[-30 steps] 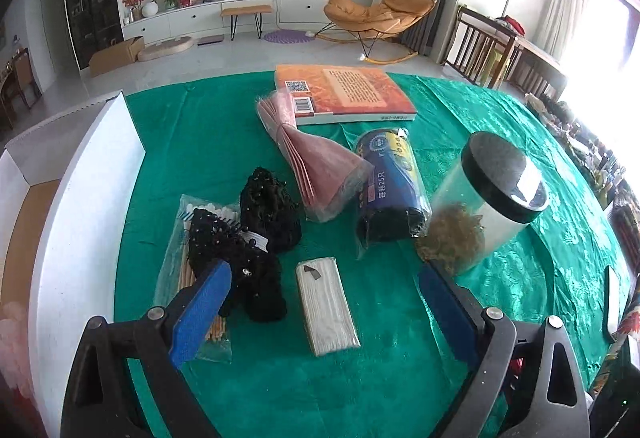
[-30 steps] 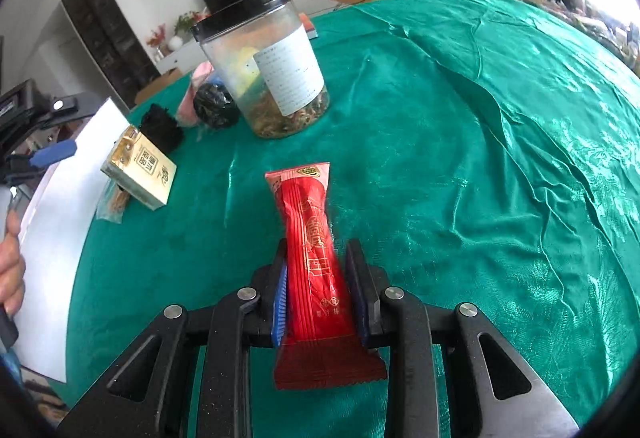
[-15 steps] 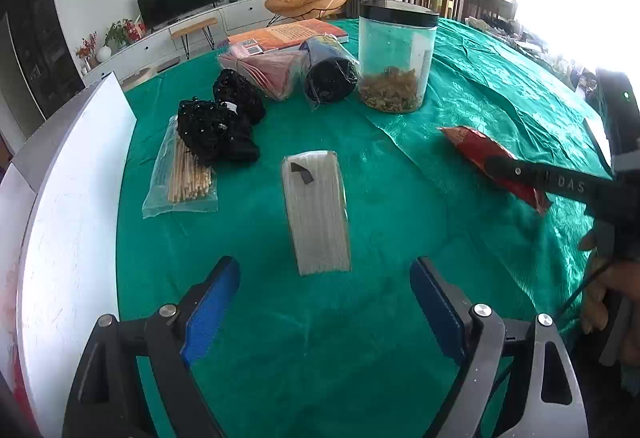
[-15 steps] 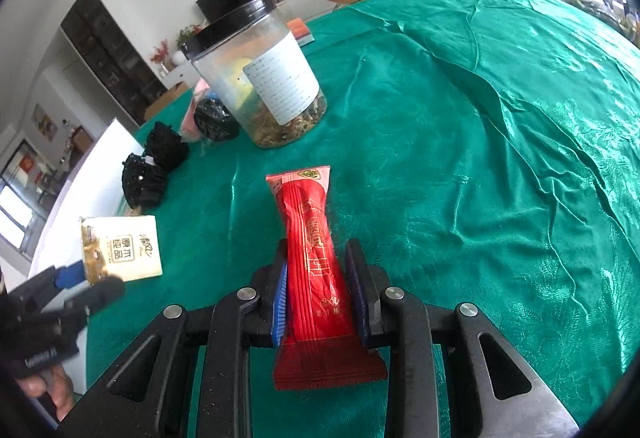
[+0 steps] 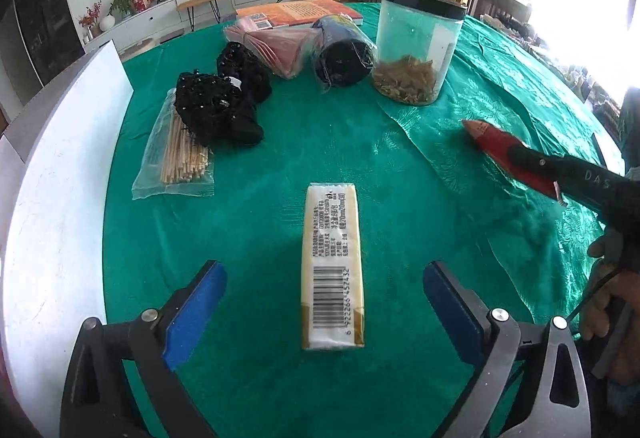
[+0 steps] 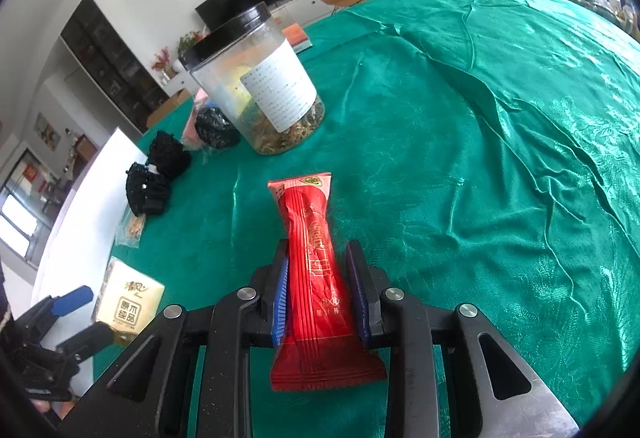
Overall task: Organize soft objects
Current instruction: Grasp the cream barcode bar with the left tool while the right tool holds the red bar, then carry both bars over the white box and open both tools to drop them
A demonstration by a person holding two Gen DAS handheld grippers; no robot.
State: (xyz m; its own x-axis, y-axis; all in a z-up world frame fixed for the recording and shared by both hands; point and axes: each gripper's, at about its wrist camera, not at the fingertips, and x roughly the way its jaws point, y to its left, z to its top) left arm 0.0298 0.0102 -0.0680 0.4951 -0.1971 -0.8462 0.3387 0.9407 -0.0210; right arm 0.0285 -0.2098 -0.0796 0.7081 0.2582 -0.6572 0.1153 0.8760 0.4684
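Between the wide-spread blue pads of the left gripper (image 5: 324, 302) lies the tissue pack (image 5: 333, 264), flat on the green tablecloth (image 5: 400, 166), barcode side up, its long axis pointing away from the camera. Both pads stand well apart from its sides, so this claw is released and grasps nothing; I judge it is lined up along the pack so that the fingers can close on the two narrow sides.

To the right, the right gripper (image 6: 320, 290) is clenched on the red snack packet (image 6: 316, 266) near its middle. The packet is pinched in at the pads and flares out at both ends, which shows it is soft. In the right wrist view its far end seems lifted a little above the cloth, though I cannot tell this for sure.

Farther away on the left, a black fabric bundle (image 5: 218, 100) rests partly on a clear bag of wooden sticks (image 5: 180, 154). Beyond them are a pink packet (image 5: 272, 46), a dark roll in plastic (image 5: 344, 54), a clear jar with a black lid (image 5: 416, 50) and an orange book (image 5: 300, 10). A white board (image 5: 52, 174) runs along the left edge of the table.
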